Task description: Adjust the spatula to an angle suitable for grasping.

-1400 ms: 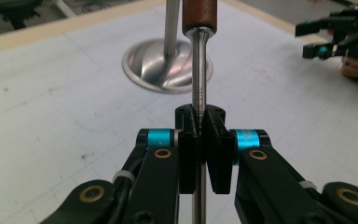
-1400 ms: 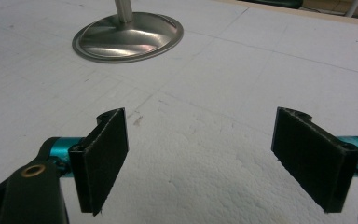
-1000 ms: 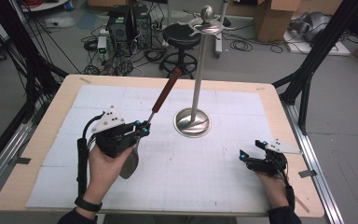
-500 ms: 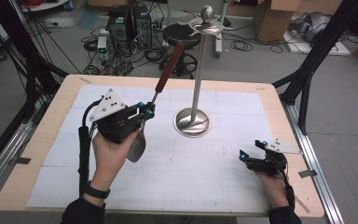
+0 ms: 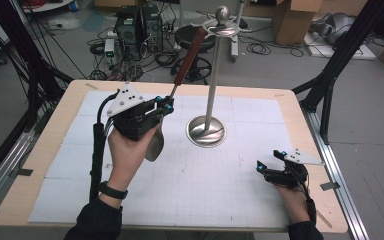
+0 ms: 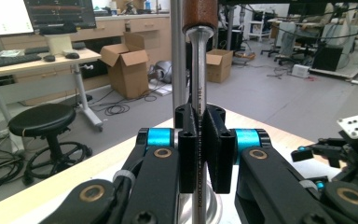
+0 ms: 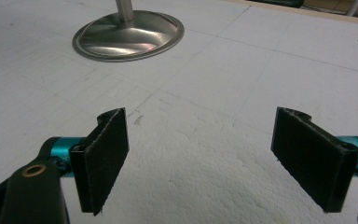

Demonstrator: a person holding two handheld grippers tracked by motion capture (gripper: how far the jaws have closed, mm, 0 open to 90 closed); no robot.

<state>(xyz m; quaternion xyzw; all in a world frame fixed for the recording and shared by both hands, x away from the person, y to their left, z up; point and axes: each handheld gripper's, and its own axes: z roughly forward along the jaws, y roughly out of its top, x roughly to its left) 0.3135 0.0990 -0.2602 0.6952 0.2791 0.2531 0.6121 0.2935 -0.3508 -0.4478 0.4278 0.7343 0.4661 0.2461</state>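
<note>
your worktop [image 5: 260, 210] carries the tall metal stand [image 5: 211, 95] with its round base left of centre-back. your left claw [image 5: 166, 104] has lifted since a second ago, clenched on the steel neck of the spatula [image 5: 189, 52], which is now clear of the mat and raised toward the stand's top, likely for hanging. its long axis runs steeply up, wooden handle high and away, blade low by your wrist. your right claw [image 7: 214, 161] rests released, well apart.
</note>
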